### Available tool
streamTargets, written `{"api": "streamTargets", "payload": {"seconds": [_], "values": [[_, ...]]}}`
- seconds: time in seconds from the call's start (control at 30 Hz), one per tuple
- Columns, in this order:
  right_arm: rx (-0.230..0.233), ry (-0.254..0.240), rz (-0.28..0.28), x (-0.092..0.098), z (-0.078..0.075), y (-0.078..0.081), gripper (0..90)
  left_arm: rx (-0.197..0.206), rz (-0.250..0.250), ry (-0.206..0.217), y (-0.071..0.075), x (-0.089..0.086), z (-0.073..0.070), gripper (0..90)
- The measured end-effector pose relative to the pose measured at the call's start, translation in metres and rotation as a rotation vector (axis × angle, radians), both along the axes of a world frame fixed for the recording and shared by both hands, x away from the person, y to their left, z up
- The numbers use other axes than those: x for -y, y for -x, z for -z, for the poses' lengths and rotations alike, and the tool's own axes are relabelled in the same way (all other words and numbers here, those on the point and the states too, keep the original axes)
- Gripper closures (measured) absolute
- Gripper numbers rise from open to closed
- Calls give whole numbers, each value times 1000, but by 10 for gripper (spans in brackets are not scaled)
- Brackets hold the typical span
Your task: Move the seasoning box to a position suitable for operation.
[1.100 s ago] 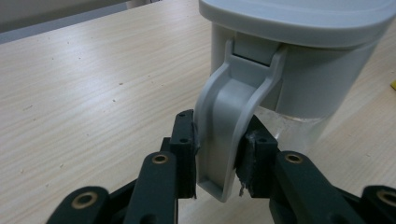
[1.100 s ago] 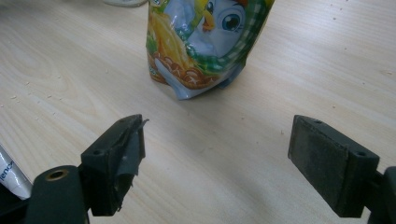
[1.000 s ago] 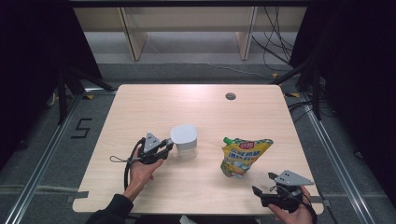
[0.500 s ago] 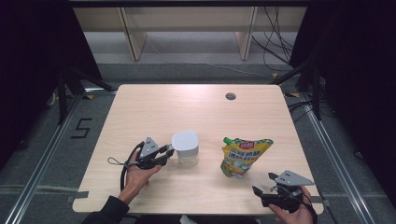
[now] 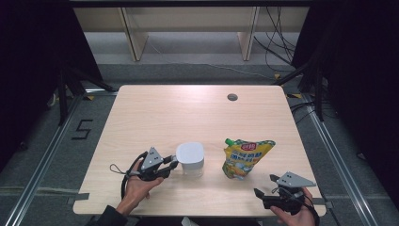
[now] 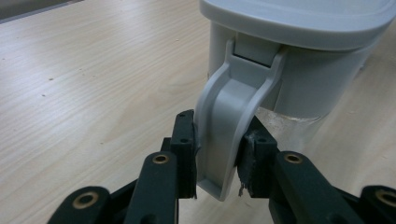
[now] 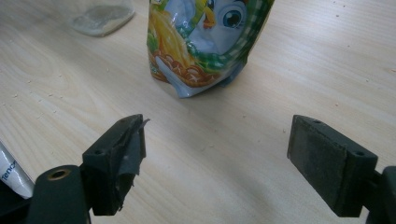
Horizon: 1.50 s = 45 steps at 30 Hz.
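The left tongs [image 6: 217, 161] are gripping the grey handle [image 6: 229, 126] of the white-lidded pitcher [image 5: 190, 159], their pads pressing on either side of the handle's lower end, closed only as far as the handle's width allows. The pitcher is standing upright on the counter [image 5: 155, 113] directly ahead of these tongs, its clear body showing just beyond the handle. The right tongs [image 7: 217, 158] are standing wide open and holding nothing, hovering low over the counter near its front edge; the yellow spouted pouch [image 5: 245, 157] is sitting a little ahead of them and apart from the pitcher. In my judgement the step in hand is positioning the pitcher by its handle. The grip is sitting low on the handle, close to its free tip, so any lift is likely to let the pitcher swing or slip; sliding it level along the counter, or reseating the pads higher toward the hinge, would be sounder. The lid appears to be seated, though I cannot tell whether it is latched. The right tongs are well placed to close on the pouch, and should be taking it around the body below the green cap [image 5: 228, 141].
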State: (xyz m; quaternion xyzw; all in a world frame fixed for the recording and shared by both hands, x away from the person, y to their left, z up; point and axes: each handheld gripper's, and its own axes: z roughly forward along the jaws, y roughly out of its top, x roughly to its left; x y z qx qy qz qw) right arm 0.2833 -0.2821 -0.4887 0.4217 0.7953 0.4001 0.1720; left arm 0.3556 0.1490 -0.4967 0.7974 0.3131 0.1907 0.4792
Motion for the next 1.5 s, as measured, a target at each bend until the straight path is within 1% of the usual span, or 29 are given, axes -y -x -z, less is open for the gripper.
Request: {"api": "streamTargets", "payload": {"seconds": [0.07,0.1,0.13,0.17,0.2,0.23,0.27,0.3,0.4,0.47,0.5,0.63,0.67,0.73,0.77,0.8,0.87,0.9,1.0,1.13,1.17,1.2,1.23,1.3,1.33,1.37,1.43,1.47,1.5], "values": [[-9,-8,7,-1,0,1,203,-10,4,7,5,1,0,699],[1,-1,-1,0,0,0,204,-10,9,2,7,0,0,699],[10,4,-9,1,0,-1,204,5,19,-5,8,0,0,698],[0,-1,-3,0,0,0,204,-18,20,16,11,1,1,698],[-10,-11,6,-1,0,1,207,-9,25,12,12,1,0,697],[-3,-6,-3,-1,0,1,210,-9,25,12,12,1,0,698],[-4,-16,-12,-1,1,0,213,-15,41,7,16,2,0,697],[2,-4,-6,-2,1,0,213,-4,60,-1,17,3,0,697],[14,0,-23,0,1,-1,214,-16,61,14,23,7,0,697],[13,-1,-24,0,0,-1,214,-16,69,3,23,6,0,696],[7,-3,-21,-1,0,0,214,5,83,-9,22,5,-1,696],[10,0,-32,0,1,-1,214,-18,74,10,25,7,0,696],[8,-1,-26,0,1,-1,214,-11,82,1,26,6,-1,695],[9,4,-19,1,1,-1,214,-12,84,8,27,8,0,694],[20,-7,-29,2,2,-3,214,-17,92,1,29,9,0,694],[29,11,-21,3,1,-3,214,-12,97,6,30,11,0,694],[28,13,-19,3,2,-3,213,-16,108,-1,32,12,-1,694],[10,7,-20,2,1,-2,214,-18,106,3,33,14,-1,693],[13,3,-22,2,1,-2,214,-25,126,21,37,16,0,693],[13,-7,-38,3,1,-3,214,-28,116,25,40,18,0,692],[13,-7,-38,3,1,-3,214,-28,116,25,40,18,0,692],[12,-9,-39,3,1,-2,214,-22,128,8,38,17,-1,690],[13,-8,-40,2,1,-2,214,-38,122,22,38,17,-1,689],[16,-8,-44,2,1,-2,213,-53,142,30,35,15,-2,679],[16,-1,-45,2,0,-2,214,-72,131,52,36,15,-1,668],[16,0,-45,2,0,-2,213,-72,131,52,36,15,-1,656],[17,2,-45,2,1,-2,213,-109,139,60,35,10,0,565],[16,4,-44,2,1,-2,213,-107,142,42,36,9,0,493],[17,8,-40,2,0,-2,213,-107,142,42,36,9,0,445]]}}
